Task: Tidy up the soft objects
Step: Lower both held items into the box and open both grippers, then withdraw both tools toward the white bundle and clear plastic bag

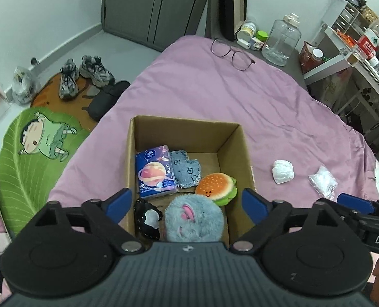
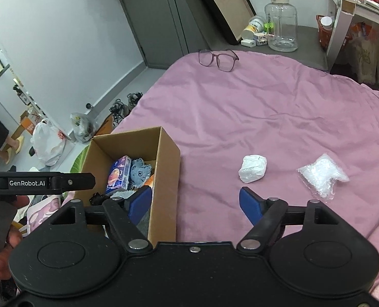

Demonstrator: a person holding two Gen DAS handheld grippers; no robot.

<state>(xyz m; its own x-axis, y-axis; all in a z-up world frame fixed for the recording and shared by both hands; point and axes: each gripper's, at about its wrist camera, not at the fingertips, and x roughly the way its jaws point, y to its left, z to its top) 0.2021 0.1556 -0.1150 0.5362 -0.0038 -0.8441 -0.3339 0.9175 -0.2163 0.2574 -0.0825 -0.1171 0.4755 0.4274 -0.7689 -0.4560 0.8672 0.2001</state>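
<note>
Cardboard box (image 1: 236, 138) — 5 soft items

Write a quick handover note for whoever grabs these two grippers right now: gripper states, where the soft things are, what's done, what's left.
Left gripper: jaws open, empty, above the box.
Right gripper: jaws open, empty, over the pink bedspread beside the box.
Done, in the box: tissue pack, denim plush, burger plush, fluffy grey plush, black-and-white toy.
Left, on the bedspread right of the box: white wad and clear plastic bag.
Glasses lie at the far edge, not soft.
</note>
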